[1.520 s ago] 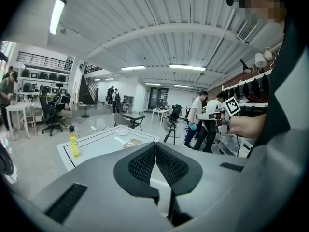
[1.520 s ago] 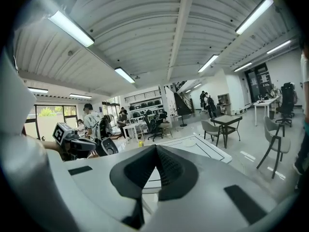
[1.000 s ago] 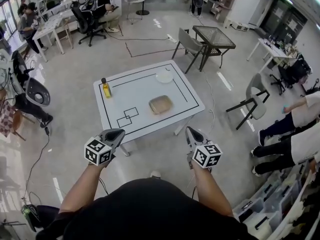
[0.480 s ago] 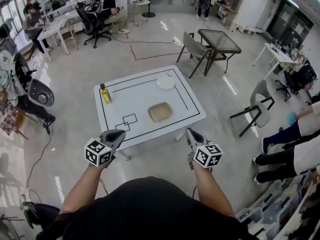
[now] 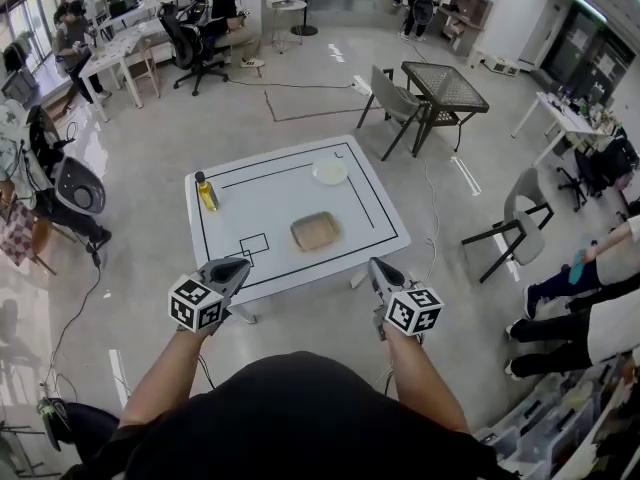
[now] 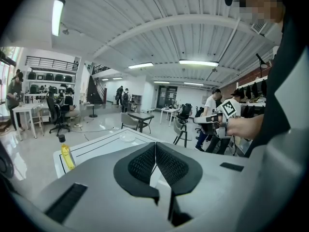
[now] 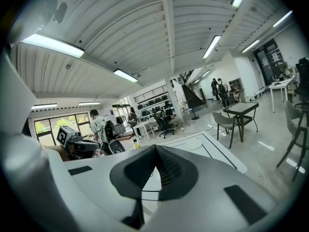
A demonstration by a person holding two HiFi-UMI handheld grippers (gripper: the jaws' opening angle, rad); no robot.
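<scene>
Short of the bench (image 5: 365, 218), the left claw (image 5: 238, 265) and right claw (image 5: 376, 265) are held closed, empty.
The bench is brought slightly nearer than a second ago; the bottle (image 5: 206, 192), tray (image 5: 315, 231) and plate (image 5: 330, 172) on it are left untouched.

Found bare floor between the left gripper (image 5: 240, 265), the right gripper (image 5: 375, 265) and the near edge of the table (image 5: 370, 230): open passage. Found wide bare top along that near edge. Met a bottle (image 5: 206, 192) upright at the table's far left corner, a tray (image 5: 315, 231) just right of its middle, a plate (image 5: 330, 172) by its far edge, a chair (image 5: 392, 96) beyond its far right corner.
</scene>
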